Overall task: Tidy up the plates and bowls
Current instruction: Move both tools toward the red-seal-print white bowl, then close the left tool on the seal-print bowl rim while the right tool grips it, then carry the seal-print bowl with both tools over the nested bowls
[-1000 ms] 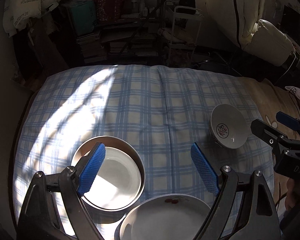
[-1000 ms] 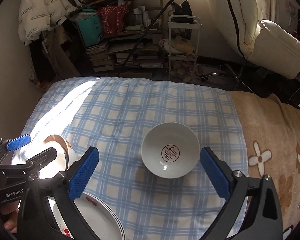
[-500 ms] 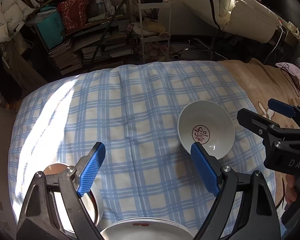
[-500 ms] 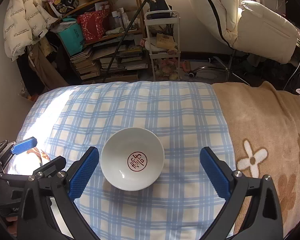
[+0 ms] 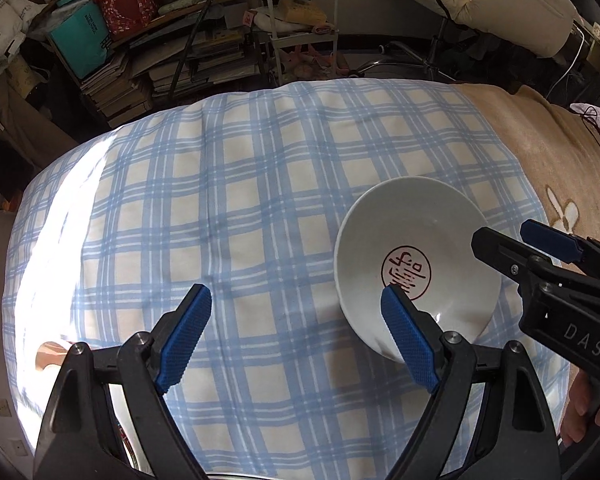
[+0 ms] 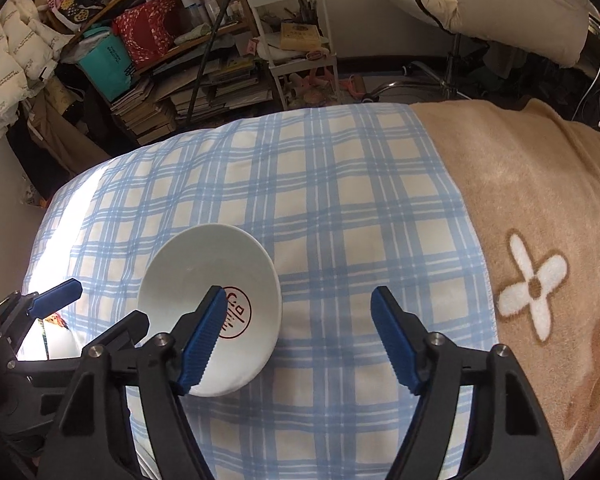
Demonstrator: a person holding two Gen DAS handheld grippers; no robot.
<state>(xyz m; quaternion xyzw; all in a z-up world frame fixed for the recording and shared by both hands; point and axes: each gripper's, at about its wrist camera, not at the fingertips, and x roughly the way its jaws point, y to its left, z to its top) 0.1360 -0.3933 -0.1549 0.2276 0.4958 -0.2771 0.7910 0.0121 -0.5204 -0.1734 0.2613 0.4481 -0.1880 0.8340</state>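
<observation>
A white bowl [image 5: 416,240] with a red seal mark inside rests on the blue checked cloth [image 5: 240,200]. My left gripper [image 5: 296,340] is open, its right pad over the bowl's near left rim and its left pad over bare cloth. In the right wrist view the bowl [image 6: 204,264] lies low and left. My right gripper [image 6: 300,338] has its jaws closing: the left pad hangs over the bowl's inside and the right pad over the cloth, so the bowl's right wall is between them, untouched. A sunlit patterned plate [image 6: 58,330] peeks out behind the left gripper [image 6: 60,296].
A beige blanket with white flowers [image 6: 532,284] covers the bed's right side. Beyond the far edge stand cluttered bookshelves [image 5: 160,64], a white cart [image 6: 296,40] and a pale chair [image 5: 512,4]. A hand [image 5: 580,412] holds the right gripper [image 5: 540,256].
Both grippers came down and closed in on the bowl from either side, so it looks larger. The right jaws have narrowed. The pan and plate slid out of the left wrist view.
</observation>
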